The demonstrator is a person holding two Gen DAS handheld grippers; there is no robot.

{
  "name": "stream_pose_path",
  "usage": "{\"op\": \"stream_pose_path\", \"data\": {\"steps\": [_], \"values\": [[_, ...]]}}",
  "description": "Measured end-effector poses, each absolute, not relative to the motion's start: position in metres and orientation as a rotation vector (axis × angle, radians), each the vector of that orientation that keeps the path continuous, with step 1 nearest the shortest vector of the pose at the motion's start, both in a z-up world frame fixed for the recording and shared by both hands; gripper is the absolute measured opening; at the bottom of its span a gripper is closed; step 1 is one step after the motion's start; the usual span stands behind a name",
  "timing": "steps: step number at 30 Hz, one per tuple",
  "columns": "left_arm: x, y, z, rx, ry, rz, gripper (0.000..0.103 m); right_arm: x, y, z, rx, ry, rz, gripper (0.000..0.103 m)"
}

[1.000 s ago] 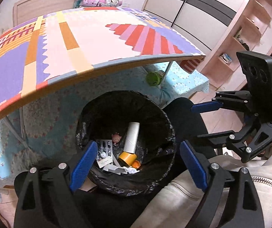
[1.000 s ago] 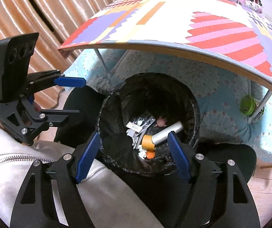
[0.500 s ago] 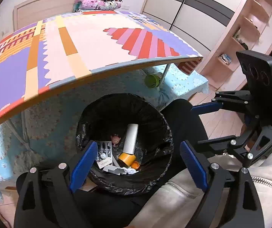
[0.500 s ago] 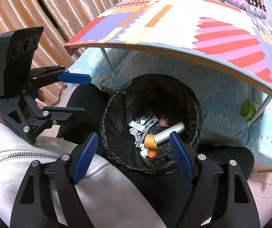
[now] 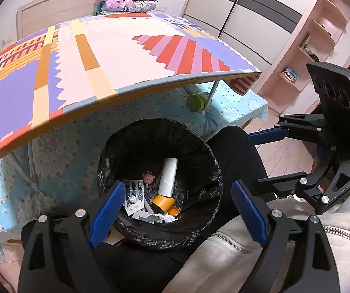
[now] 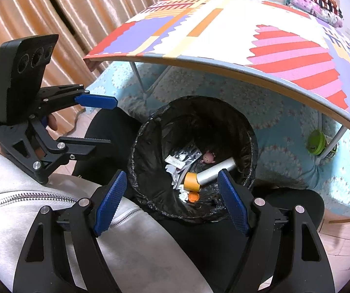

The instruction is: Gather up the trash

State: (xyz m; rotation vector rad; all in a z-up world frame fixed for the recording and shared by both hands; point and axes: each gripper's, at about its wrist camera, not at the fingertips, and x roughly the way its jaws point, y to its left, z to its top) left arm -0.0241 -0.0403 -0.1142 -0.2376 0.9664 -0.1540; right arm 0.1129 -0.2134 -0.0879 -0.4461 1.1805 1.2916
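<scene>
Two claws are being held above a black-lined trash bin (image 5: 159,188), and both are spread wide apart with nothing gripped between their blue pads. The left claw (image 5: 175,211) is being hovered over the bin's near rim, so that the bin's opening is being framed between its fingers. The right claw (image 6: 171,199) is likewise being held over the near rim of the bin (image 6: 194,158), with the bin's contents lying just beyond and between its fingertips.

Several pieces of trash are lying at the bottom of the bin, well below both claws. A white tube with a yellow tape roll (image 5: 162,201) at its lower end is being seen leaning inside the bin; from the right wrist the same tube (image 6: 215,171) is lying aslant, its far end just beside the right claw's right finger in the view. A blister pack (image 5: 133,191) is lying on the bin's left side, close behind the left claw's left pad. A small pink figure (image 5: 148,177) is resting near the bin's middle, and an orange cap (image 6: 193,196) is lying near the bin's near wall beside crumpled white paper.

Behind the bin, a table (image 5: 101,56) with a patterned cover is being seen, its edge overhanging the bin's far side.
</scene>
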Motion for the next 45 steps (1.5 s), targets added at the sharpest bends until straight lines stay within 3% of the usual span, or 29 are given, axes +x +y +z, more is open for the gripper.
{"op": "stream_pose_path", "data": {"steps": [45], "values": [[-0.0246, -0.0428, -0.1152, -0.212, 0.962, -0.14, 0.086, 0.1134, -0.2124, -0.088, -0.436, 1.185, 1.278, 0.077]]}}
